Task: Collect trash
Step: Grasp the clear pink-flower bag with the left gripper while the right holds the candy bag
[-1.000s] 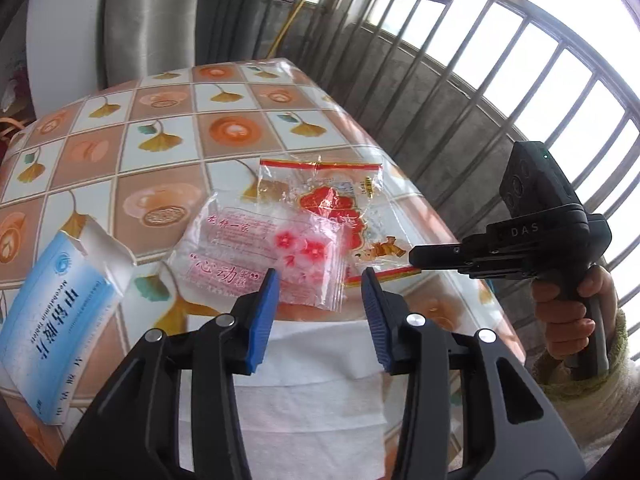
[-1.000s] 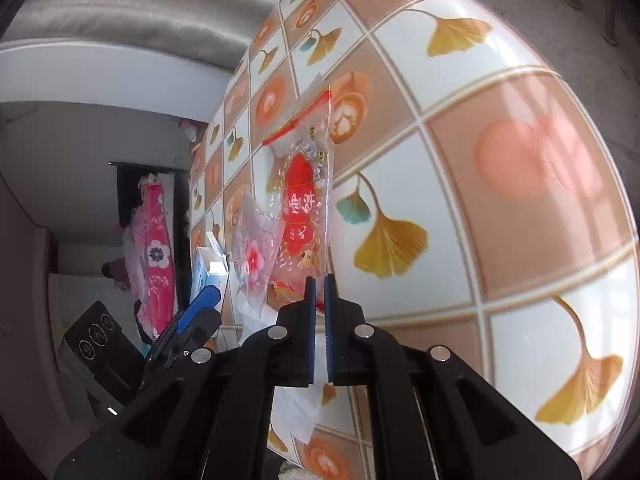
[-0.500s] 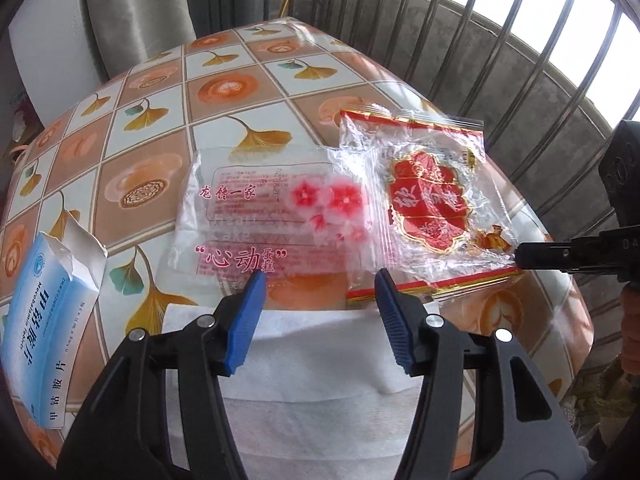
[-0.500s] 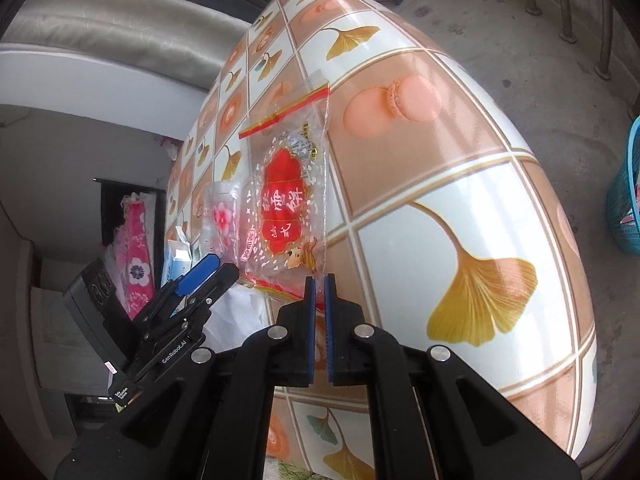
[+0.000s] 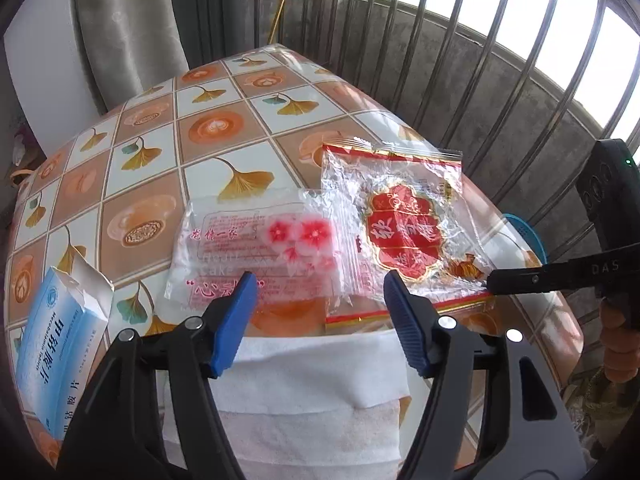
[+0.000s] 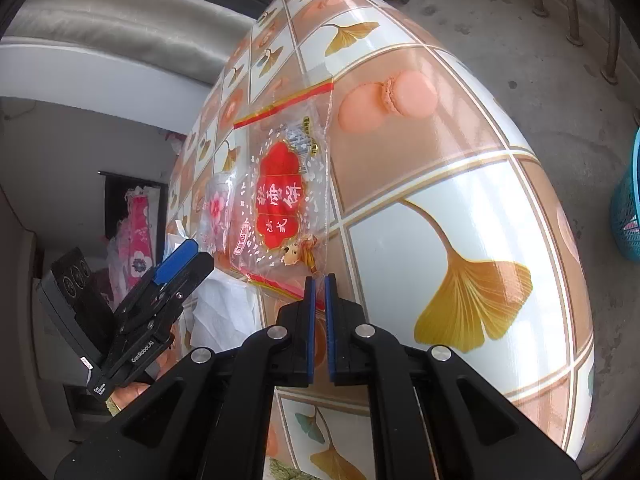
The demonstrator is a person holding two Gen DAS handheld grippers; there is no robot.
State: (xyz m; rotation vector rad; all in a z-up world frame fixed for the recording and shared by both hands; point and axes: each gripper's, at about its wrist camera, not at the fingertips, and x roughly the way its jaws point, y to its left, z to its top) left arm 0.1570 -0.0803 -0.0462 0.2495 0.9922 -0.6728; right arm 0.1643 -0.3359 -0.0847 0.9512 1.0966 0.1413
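A clear wrapper with a red label (image 5: 400, 236) (image 6: 280, 196) lies near the table's right edge. My right gripper (image 6: 319, 280) (image 5: 490, 282) is shut on its near corner. To its left a clear wrapper with pink flowers (image 5: 256, 244) (image 6: 216, 208) lies flat, its edge overlapping the first. A white tissue (image 5: 312, 380) (image 6: 224, 312) hangs over the near table edge. Above the tissue my left gripper (image 5: 319, 280) hovers; its jaws are opening and nothing is between them. An opened blue and white medicine box (image 5: 56, 356) lies at the left.
The table (image 5: 208, 128) wears a tiled cloth with ginkgo leaves. A metal railing (image 5: 500, 60) runs close behind and to the right. A blue basket (image 6: 628, 208) stands on the floor beyond the right edge. A hand (image 5: 616, 344) holds the right gripper.
The left jaws have spread wider while that gripper came closer over the tissue. The right gripper has pulled the red-label wrapper toward the table's right edge, off the pink-flower wrapper.
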